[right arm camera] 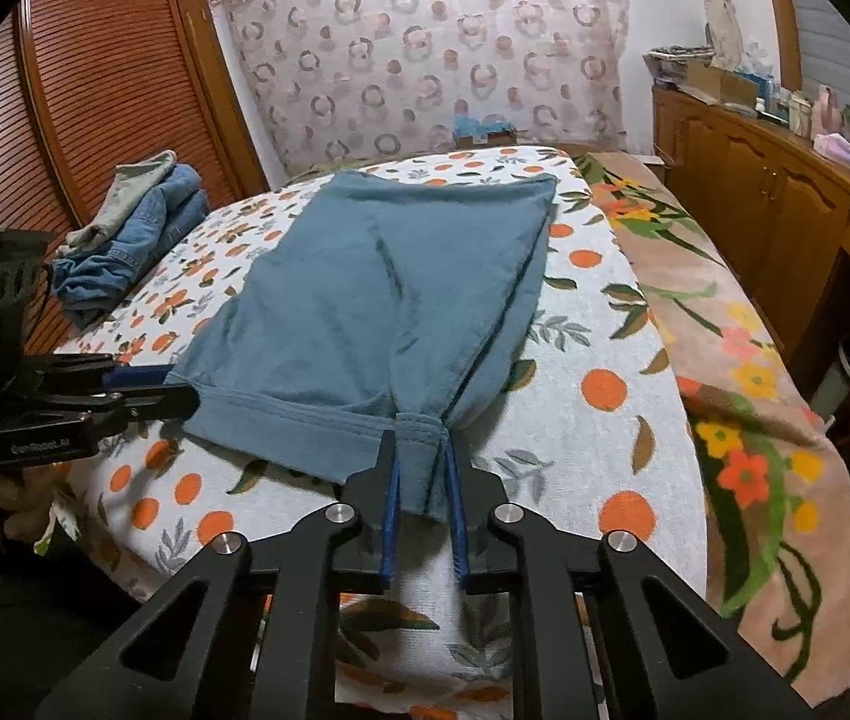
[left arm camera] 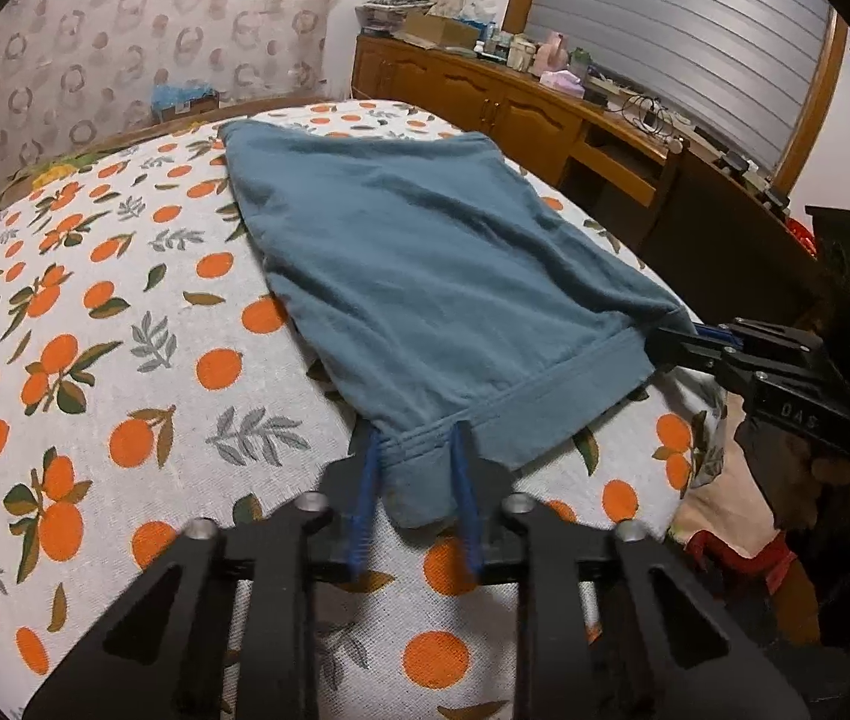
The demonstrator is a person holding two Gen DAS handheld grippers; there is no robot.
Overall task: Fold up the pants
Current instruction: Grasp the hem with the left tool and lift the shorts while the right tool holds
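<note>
Teal-blue pants (left arm camera: 425, 240) (right arm camera: 395, 276) lie flat on the bed, with the hem band at the near edge. In the left wrist view my left gripper (left arm camera: 418, 438) is shut on the near left corner of the hem, cloth bunched between its blue pads. My right gripper (left arm camera: 665, 348) comes in from the right and clamps the other corner. The right wrist view shows the right gripper (right arm camera: 418, 441) shut on a pinched fold of the hem. There the left gripper (right arm camera: 179, 390) grips the pants' left corner, a hand behind it.
The bed has an orange-fruit cover (left arm camera: 125, 360) and a floral blanket (right arm camera: 755, 420) along its right side. Folded denim clothes (right arm camera: 137, 222) are stacked at the far left. A slatted wardrobe (right arm camera: 65, 90) stands left, and a cluttered wooden cabinet (left arm camera: 485, 96) runs along the right.
</note>
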